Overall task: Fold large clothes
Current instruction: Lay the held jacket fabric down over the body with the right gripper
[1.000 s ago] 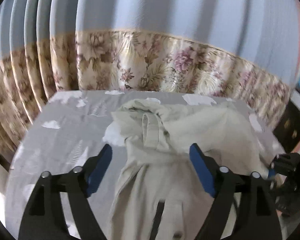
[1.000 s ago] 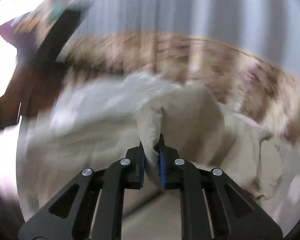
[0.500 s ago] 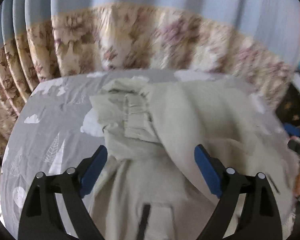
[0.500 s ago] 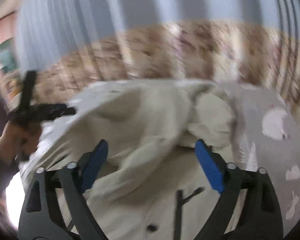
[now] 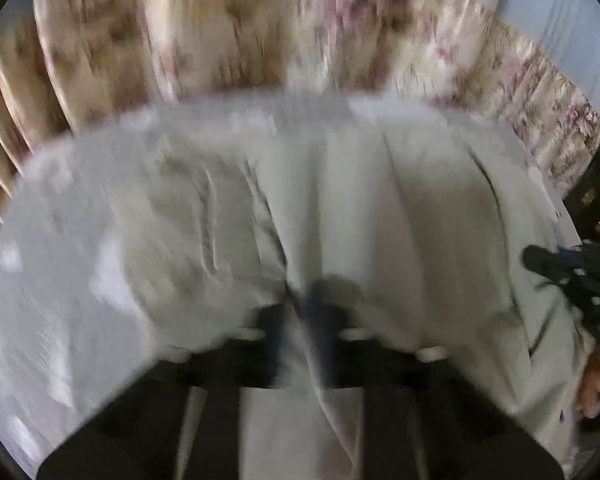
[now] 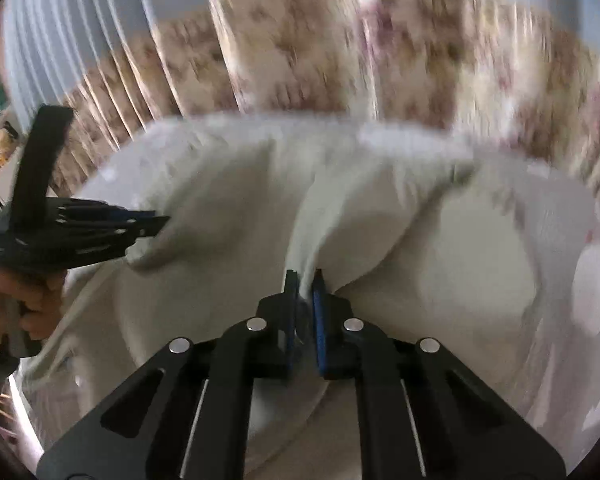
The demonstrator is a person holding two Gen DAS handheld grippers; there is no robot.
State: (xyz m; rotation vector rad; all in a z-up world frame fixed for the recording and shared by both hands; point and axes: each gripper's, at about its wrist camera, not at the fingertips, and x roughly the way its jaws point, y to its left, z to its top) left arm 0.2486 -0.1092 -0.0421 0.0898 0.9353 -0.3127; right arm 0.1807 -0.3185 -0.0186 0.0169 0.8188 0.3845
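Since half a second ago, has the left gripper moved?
Yes. The left gripper has pushed forward toward the floral curtain, and its fingers have just closed onto a fold of the cream garment.

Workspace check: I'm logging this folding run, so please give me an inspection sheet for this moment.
Surface: grey printed sheet, mostly covered.
Job's things: pale beige garment spread across the sheet, bunched into ridges.
Clutter: nothing seen.
Grippers: left gripper has just closed, shut on a ridge of the garment; right gripper has just closed, shut on another ridge. A hand shows behind the left gripper.
Cables: nothing seen.
Surroundings: floral curtain behind, pale blue above; dark furniture at one side. Both views blurred.
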